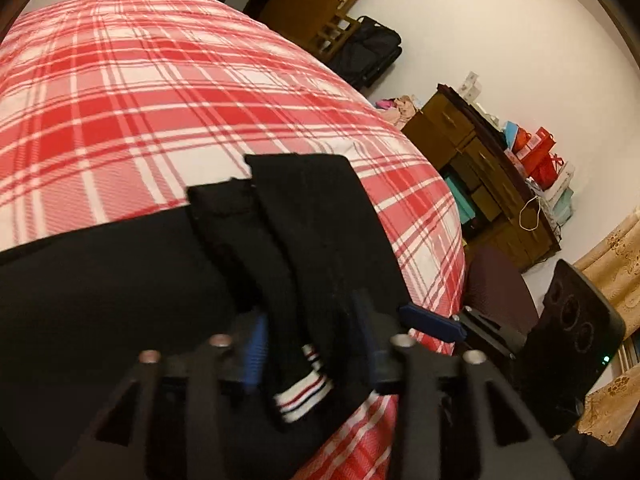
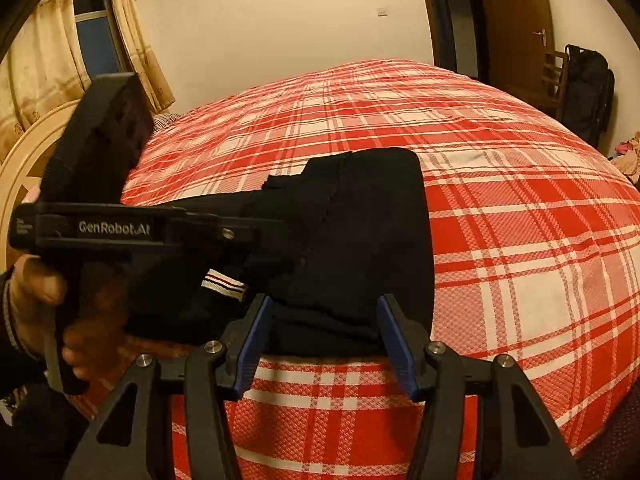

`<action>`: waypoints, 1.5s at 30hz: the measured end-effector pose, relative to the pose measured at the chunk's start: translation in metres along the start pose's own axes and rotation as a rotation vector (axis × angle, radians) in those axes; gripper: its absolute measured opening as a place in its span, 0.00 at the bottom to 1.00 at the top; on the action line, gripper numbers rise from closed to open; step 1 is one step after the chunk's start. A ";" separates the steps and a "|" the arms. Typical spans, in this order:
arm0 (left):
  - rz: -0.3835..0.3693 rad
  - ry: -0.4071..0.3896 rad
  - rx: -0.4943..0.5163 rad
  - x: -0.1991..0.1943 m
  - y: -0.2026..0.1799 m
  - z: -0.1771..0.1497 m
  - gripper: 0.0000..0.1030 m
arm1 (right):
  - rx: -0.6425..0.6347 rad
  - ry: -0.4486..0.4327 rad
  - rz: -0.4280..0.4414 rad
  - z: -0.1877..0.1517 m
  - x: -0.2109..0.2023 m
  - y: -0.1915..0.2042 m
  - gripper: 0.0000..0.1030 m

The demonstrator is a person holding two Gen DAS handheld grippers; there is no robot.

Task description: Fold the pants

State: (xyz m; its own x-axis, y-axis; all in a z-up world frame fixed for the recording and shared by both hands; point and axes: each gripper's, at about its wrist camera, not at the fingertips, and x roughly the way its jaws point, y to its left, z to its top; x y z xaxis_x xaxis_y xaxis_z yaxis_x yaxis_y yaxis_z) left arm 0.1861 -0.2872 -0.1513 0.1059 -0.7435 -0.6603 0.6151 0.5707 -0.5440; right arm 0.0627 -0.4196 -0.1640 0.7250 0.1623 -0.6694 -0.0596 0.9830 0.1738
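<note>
Black pants (image 1: 100,300) lie folded on the red plaid bed (image 1: 160,100) near its edge. My left gripper (image 1: 312,340) stands over them, fingers apart, with a folded leg and its white striped cuff (image 1: 304,392) lying between the blue pads. In the right wrist view the pants (image 2: 372,220) form a dark stack. My right gripper (image 2: 326,336) is open at the stack's near edge, holding nothing. The left gripper's body (image 2: 114,228) comes in from the left, held by a hand (image 2: 36,284); its tips are hidden in black cloth beside the cuff (image 2: 224,282). One right fingertip (image 1: 432,322) shows beside the pants.
Past the bed's right edge stand a wooden dresser (image 1: 480,168) loaded with red bags (image 1: 536,148), a dark chair (image 1: 500,284) and a black bag (image 1: 368,52). A curtained window (image 2: 96,32) and cream headboard (image 2: 24,160) are at the left, a door (image 2: 516,32) at the back.
</note>
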 end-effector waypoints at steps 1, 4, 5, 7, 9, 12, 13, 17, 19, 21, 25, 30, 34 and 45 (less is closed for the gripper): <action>-0.004 -0.005 0.008 0.000 -0.003 0.000 0.45 | -0.006 0.001 -0.002 0.000 0.000 0.000 0.55; 0.050 -0.004 0.086 0.008 -0.017 0.002 0.06 | -0.028 -0.022 0.007 0.001 -0.004 0.004 0.55; 0.071 0.011 0.099 0.010 -0.018 0.004 0.08 | -0.032 -0.041 0.019 0.001 -0.008 0.006 0.55; 0.076 0.005 0.098 0.006 -0.017 0.004 0.07 | -0.031 -0.080 0.043 0.002 -0.018 0.006 0.55; 0.111 -0.033 0.122 -0.006 -0.019 0.002 0.07 | -0.015 -0.127 0.065 0.003 -0.027 0.002 0.55; 0.146 -0.107 0.132 -0.043 -0.014 0.001 0.07 | 0.013 -0.197 0.085 0.006 -0.041 -0.002 0.55; 0.166 -0.124 0.141 -0.055 -0.012 0.000 0.07 | 0.022 -0.218 0.089 0.008 -0.044 -0.004 0.55; 0.217 -0.166 0.156 -0.106 0.005 -0.007 0.07 | 0.020 -0.203 0.089 0.010 -0.041 -0.001 0.55; 0.247 -0.181 0.160 -0.132 0.015 -0.014 0.07 | -0.009 -0.190 0.080 0.009 -0.039 0.006 0.55; 0.272 -0.198 0.157 -0.152 0.024 -0.021 0.07 | -0.041 -0.192 0.074 0.007 -0.040 0.013 0.55; 0.337 -0.226 0.150 -0.183 0.044 -0.042 0.07 | -0.090 -0.181 0.072 0.003 -0.039 0.025 0.55; 0.411 -0.237 0.117 -0.206 0.072 -0.066 0.07 | -0.122 -0.162 0.066 -0.001 -0.035 0.031 0.55; 0.455 -0.249 0.094 -0.220 0.090 -0.081 0.07 | -0.142 -0.145 0.061 -0.002 -0.030 0.034 0.55; 0.474 -0.185 -0.024 -0.198 0.140 -0.120 0.09 | -0.271 -0.092 0.049 -0.014 -0.018 0.059 0.55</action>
State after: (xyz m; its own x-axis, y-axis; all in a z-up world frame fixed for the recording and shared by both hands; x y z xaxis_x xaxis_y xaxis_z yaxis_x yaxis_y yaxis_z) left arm 0.1576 -0.0180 -0.1591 0.5072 -0.4493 -0.7355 0.4483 0.8664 -0.2201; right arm 0.0367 -0.3629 -0.1518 0.7751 0.2134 -0.5947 -0.2678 0.9635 -0.0033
